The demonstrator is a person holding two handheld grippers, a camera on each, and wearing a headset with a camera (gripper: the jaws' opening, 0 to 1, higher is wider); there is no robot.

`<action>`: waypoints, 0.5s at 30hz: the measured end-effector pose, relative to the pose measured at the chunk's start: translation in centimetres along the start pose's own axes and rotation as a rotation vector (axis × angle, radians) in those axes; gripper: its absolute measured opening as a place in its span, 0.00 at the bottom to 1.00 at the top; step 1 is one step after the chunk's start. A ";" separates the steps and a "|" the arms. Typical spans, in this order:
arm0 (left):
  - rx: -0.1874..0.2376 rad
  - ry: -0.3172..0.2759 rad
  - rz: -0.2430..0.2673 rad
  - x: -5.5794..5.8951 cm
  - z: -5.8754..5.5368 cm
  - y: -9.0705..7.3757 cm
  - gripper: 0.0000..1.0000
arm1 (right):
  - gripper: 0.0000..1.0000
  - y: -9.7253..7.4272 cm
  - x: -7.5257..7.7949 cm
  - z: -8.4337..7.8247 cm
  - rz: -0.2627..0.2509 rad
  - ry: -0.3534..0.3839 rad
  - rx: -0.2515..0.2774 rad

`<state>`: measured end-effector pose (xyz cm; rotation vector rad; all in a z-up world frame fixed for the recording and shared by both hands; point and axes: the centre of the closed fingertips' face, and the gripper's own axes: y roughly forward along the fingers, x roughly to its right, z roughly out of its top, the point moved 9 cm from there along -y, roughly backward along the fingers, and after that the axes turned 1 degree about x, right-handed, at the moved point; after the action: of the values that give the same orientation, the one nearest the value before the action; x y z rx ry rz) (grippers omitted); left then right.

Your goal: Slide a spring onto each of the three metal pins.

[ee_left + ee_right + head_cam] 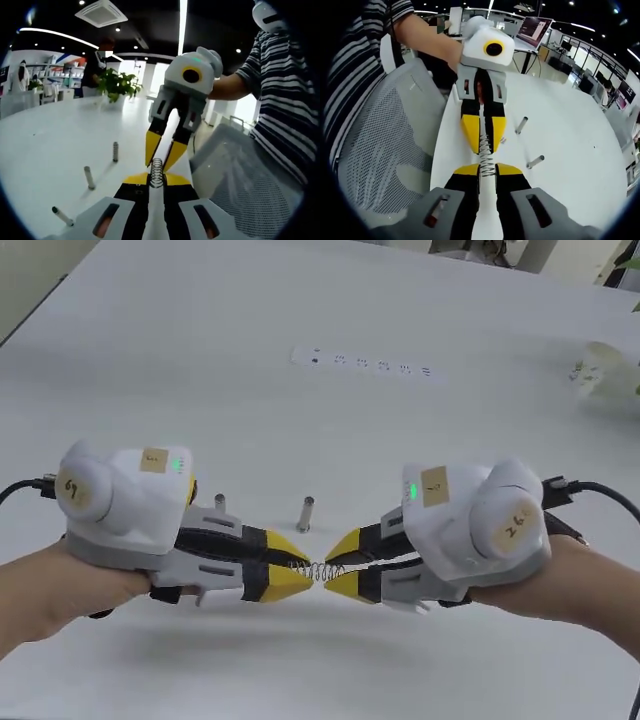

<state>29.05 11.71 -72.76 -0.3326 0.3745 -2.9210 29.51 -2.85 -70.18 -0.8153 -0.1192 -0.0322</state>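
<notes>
Spring (318, 570) pinched at both ends, in the air just above the tabletop (300, 300), on no pin yet.

The left hand-held gripper (300, 575) and the right hand-held gripper (336, 570) meet tip to tip, both narrow, each clamped on one end of the spring (the right one's grip looks lighter from the left gripper view, jaws just straddling the coil). The spring's long axis lies flat, running left to right along both sets of jaws. The pins stand upright on the tabletop beyond the tips, away from the person: the nearest pin (306, 512) is just behind the meeting point, and another pin (220, 503) sits further toward the left side. My read: axes are crossed, so one side lets go and the other tips the spring vertical over the nearest pin. The left one is marginally closer.
</notes>
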 end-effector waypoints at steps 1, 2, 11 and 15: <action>0.004 -0.001 -0.004 0.1 0.0 0.0 0.02 | 0.10 0.0 0.0 -0.2 -0.001 0.006 -0.002; 0.003 0.000 -0.006 0.1 0.0 0.0 0.02 | 0.11 0.0 -0.1 -0.4 -0.004 0.008 -0.005; -0.009 0.000 -0.020 0.3 -0.1 0.0 0.02 | 0.09 -0.2 -0.5 -1.0 0.004 0.032 0.015; -0.010 -0.005 -0.022 0.3 -0.2 0.0 0.02 | 0.08 -0.2 -0.5 -1.0 0.003 0.026 0.028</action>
<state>28.75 11.72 -72.88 -0.3469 0.3876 -2.9402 29.07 -3.70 -70.76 -0.7866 -0.0939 -0.0382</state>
